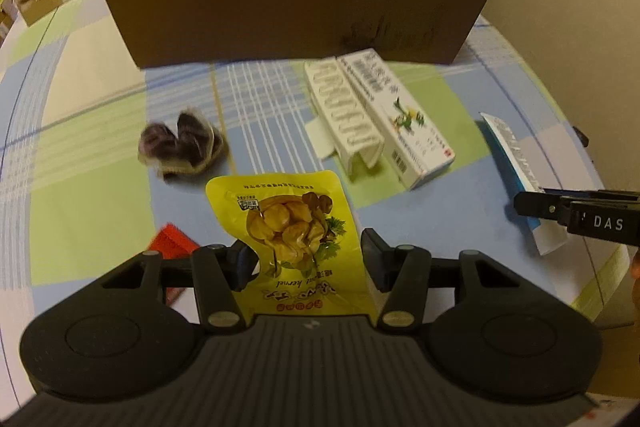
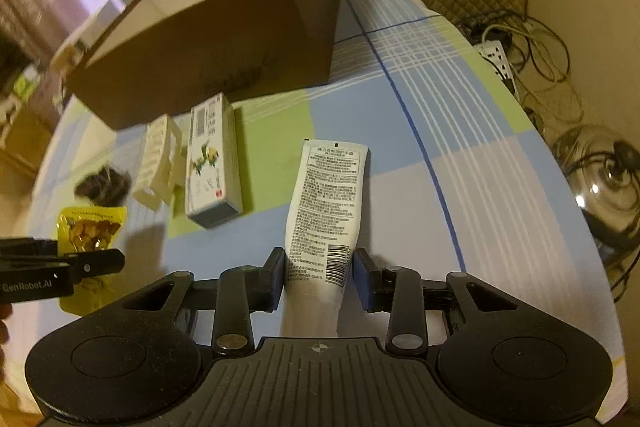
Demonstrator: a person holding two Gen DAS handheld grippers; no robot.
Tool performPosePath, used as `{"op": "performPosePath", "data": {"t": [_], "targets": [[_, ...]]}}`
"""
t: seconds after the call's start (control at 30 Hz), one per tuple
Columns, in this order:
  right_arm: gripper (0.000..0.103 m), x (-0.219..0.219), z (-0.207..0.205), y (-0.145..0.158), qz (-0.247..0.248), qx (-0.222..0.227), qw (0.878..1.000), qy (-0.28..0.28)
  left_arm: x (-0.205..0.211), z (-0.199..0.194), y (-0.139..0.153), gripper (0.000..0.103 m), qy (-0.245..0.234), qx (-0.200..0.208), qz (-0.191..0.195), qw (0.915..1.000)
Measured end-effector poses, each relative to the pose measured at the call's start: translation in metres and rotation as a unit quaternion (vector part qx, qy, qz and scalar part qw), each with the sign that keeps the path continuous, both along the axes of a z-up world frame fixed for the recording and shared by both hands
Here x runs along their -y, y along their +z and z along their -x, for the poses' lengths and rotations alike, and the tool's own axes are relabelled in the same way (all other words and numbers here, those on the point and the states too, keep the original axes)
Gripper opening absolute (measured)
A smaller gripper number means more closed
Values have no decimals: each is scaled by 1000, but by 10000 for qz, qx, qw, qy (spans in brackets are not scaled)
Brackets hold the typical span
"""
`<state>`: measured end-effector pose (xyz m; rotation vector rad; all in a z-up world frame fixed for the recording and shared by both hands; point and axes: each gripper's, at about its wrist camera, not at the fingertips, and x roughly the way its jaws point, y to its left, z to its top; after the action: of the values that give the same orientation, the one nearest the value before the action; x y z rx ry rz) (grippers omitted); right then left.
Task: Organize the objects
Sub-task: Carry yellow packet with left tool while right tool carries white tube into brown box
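Note:
A yellow chestnut pouch [image 1: 296,223] sits pinched between the pads of my left gripper [image 1: 308,259], slightly above the checked tablecloth. That pouch [image 2: 90,227] and the left gripper's fingers [image 2: 88,267] also show at the left of the right wrist view. My right gripper [image 2: 318,275] is shut on the lower end of a white tube [image 2: 324,195] printed with text. In the left wrist view, the tube [image 1: 520,163] and the right gripper's fingertips [image 1: 536,203] appear at the right edge. An open brown cardboard box [image 1: 296,11] [image 2: 208,59] stands behind.
On the cloth lie a white carton with green print [image 1: 400,123] [image 2: 212,163], a white plastic insert [image 1: 344,115] [image 2: 158,159], a dark wrapped snack [image 1: 180,143] and a red packet [image 1: 172,243]. Cables and a power strip [image 2: 496,55] lie beyond the table's right edge.

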<state>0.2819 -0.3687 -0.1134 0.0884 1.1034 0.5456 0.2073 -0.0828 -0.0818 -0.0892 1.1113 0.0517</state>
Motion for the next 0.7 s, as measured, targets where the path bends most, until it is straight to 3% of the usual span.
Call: {"op": "performPosePath", "data": {"t": [0.47, 0.7], "targets": [[33, 3, -4, 33, -392, 106, 9978, -529, -22, -11, 31, 50, -189, 332, 57, 9993], [33, -1, -15, 68, -673, 465, 9951, -550, -38, -17, 52, 50, -101, 594, 113, 9981]]}}
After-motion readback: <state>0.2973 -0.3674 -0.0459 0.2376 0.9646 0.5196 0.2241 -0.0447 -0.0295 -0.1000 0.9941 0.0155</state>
